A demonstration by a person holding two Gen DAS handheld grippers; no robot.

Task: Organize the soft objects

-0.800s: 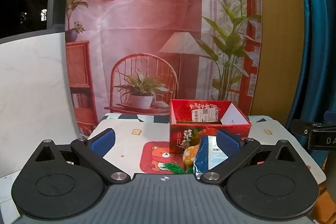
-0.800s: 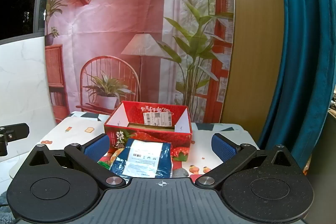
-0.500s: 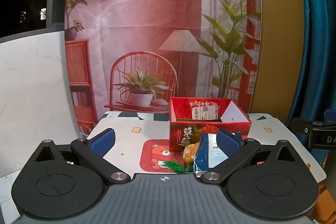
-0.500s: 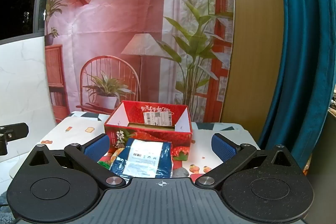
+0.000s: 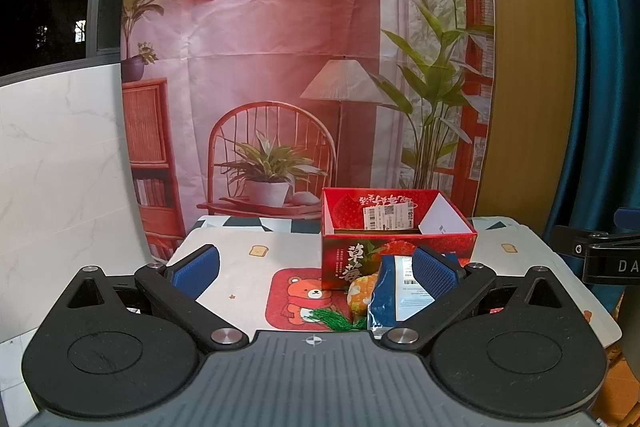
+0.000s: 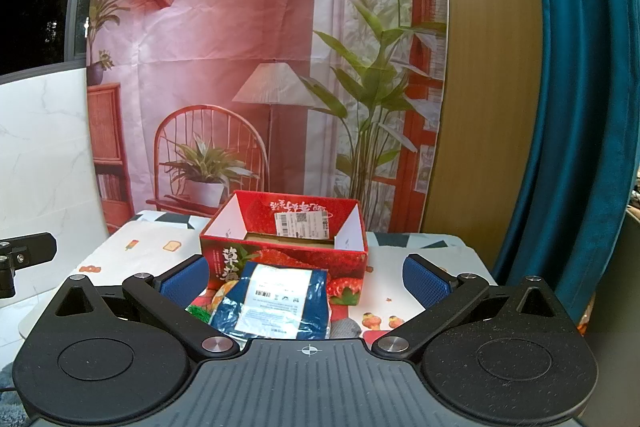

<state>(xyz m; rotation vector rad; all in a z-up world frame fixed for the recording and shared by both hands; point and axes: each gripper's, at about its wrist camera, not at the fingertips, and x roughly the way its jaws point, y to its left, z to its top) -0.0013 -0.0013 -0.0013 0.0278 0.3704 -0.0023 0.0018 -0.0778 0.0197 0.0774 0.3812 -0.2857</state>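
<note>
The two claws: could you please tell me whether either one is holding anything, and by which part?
Nothing is held. The left claw and right claw are both open, short of the blue packet.

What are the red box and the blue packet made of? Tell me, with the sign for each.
Red box: looks like printed cardboard with a slightly glossy outside; its stiff flaps stand up, white inside, and a paper label is stuck on.
Blue packet: seemingly thin, shiny plastic film; it crinkles and catches light, with a white printed label.

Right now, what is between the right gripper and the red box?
In the right wrist view, a blue packet with a white label lies between the right gripper and the red box, leaning against the box's front.
</note>
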